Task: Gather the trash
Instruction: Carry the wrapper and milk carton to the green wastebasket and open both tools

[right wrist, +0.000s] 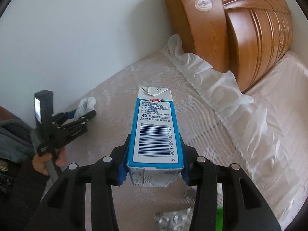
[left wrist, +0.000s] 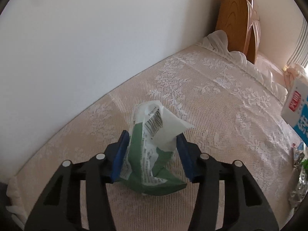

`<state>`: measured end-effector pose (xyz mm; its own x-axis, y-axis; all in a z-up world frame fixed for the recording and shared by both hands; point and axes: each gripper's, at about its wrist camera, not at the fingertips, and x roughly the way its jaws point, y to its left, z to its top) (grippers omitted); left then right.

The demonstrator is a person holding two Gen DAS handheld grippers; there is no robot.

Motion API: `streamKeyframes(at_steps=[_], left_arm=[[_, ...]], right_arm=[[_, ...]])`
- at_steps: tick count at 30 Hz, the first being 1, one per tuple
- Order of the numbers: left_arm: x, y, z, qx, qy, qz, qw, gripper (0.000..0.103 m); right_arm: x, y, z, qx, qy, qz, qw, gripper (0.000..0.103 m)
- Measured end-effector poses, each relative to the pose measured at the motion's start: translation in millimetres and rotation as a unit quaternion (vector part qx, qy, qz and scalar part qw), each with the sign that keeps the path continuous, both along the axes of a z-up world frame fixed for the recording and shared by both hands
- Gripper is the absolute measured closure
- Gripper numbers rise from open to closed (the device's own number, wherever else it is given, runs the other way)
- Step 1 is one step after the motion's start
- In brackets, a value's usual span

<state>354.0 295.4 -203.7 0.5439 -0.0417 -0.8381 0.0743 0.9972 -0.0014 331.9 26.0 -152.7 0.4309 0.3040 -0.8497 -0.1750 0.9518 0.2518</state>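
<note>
A crumpled green and white wrapper (left wrist: 154,154) with a barcode lies on the lace bedspread (left wrist: 211,96). My left gripper (left wrist: 152,136) has a blue pad against each side of it. In the right wrist view the same gripper (right wrist: 84,113) sits at the left by the wall, with the wrapper (right wrist: 85,104) sticking out of it. My right gripper (right wrist: 155,140) is shut on a blue and white drink carton (right wrist: 154,127), held above the bed with its barcode side up. The carton (left wrist: 297,107) also shows at the right edge of the left wrist view.
A white wall runs along the bed's far side. The wooden headboard (right wrist: 231,28) stands at the back right behind a frilled white sheet edge (right wrist: 211,77). A foil blister pack (right wrist: 173,219) and something green (right wrist: 220,217) lie below the carton. A person's hand (right wrist: 42,161) grips the left tool.
</note>
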Motion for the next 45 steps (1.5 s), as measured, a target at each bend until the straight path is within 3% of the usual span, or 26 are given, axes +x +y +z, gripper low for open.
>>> streamKeyframes(at_steps=[5,13,21,24,33,45], left_arm=[[-29,-11,25,-0.013,-0.013,0.013,0.9997,0.055],[-123,-52,86,-0.042,-0.044,0.034,0.9976,0.055],[-219,-85,110,-0.061,-0.027,0.040,0.9970,0.054],[-248,-99,114,-0.050,-0.023,0.031,0.9980,0.054],[-300,-145,117,-0.055,-0.020,-0.003,0.9983,0.054],[-322,-215,132,-0.058,-0.031,-0.069,0.9954,0.054]], right_arm=[[-33,-7,19,0.016,-0.015,-0.006,1.000,0.059],[-113,-36,41,0.023,-0.032,-0.020,0.999,0.059],[-206,-69,45,0.063,-0.025,-0.036,0.997,0.059],[-239,-78,39,0.077,-0.017,-0.037,0.996,0.059],[-287,-97,31,0.090,-0.011,-0.032,0.995,0.059],[-329,-154,38,0.082,-0.030,-0.074,0.993,0.059]])
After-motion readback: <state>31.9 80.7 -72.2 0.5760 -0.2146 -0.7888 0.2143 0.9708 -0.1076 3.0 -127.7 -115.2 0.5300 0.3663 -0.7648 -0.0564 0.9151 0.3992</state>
